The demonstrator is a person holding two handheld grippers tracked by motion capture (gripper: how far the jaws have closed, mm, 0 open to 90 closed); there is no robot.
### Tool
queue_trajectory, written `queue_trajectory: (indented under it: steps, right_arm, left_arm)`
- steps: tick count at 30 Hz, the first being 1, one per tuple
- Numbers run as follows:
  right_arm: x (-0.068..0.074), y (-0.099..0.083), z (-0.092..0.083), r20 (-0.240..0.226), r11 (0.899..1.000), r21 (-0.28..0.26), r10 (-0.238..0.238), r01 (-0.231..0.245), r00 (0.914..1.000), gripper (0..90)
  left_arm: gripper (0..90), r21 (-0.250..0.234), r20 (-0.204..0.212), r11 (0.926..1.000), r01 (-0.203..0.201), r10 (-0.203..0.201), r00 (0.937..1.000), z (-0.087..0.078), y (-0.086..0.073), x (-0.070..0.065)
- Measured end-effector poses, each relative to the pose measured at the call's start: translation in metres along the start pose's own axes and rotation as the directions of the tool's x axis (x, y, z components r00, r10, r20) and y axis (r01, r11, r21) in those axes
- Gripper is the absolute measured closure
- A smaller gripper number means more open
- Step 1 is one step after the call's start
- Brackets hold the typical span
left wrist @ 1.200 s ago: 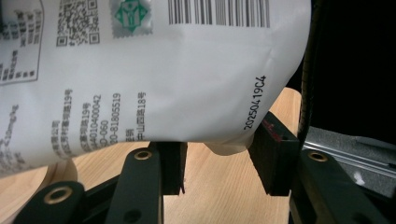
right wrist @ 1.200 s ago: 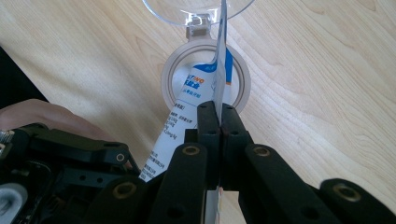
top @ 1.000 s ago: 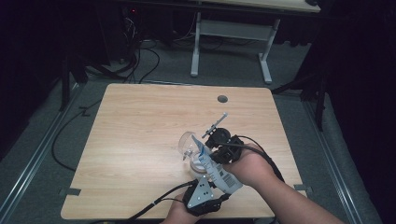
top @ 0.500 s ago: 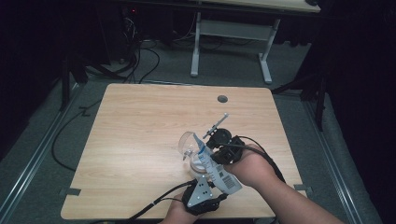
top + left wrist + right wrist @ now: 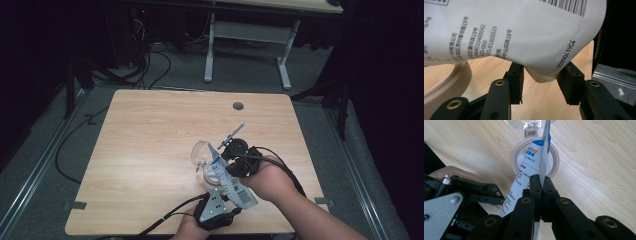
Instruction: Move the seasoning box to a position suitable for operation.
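Pouch (image 5: 227, 175) slanting over the tape roll (image 5: 554, 157) on the bench (image 5: 150, 135), mouth toward the clear cup (image 5: 202, 152); my right tool (image 5: 540, 185) pinches its edge flat; my left tool (image 5: 541, 82) stands part open astride its lower corner, nearer the bottom.

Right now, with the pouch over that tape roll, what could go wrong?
1. The right gripper pinches only the pouch edge; it could slip or tear.
2. The left gripper stands open around the pouch's bottom corner, so nothing steadies it.
3. The clear glass sits close beside the tape roll; a swing could tip it.
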State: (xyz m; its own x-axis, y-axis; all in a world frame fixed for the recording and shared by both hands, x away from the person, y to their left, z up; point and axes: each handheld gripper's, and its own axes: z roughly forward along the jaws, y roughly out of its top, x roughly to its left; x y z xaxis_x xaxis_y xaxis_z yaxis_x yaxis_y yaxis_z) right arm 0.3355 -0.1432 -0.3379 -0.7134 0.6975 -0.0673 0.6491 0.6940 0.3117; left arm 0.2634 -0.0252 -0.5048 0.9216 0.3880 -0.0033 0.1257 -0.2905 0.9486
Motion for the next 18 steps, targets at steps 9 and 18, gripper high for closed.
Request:
queue_trajectory:
  steps: [9, 18]
  right_arm:
    - [0.0000, -0.0021, 0.0003, 0.001, 1.000, 0.002, 0.007, -0.007, 1.0000, 89.5]
    - [0.0006, -0.0019, 0.0002, 0.002, 1.000, 0.002, 0.015, -0.015, 0.9999, 89.6]
  left_arm:
    - [58.1, 0.008, -0.009, 1.0000, 0.002, -0.001, 1.0000, 0.0009, -0.0052, 0.0024]
    - [57.1, 0.004, -0.007, 1.0000, 0.003, -0.003, 1.0000, 0.0016, -0.0057, 0.0021]
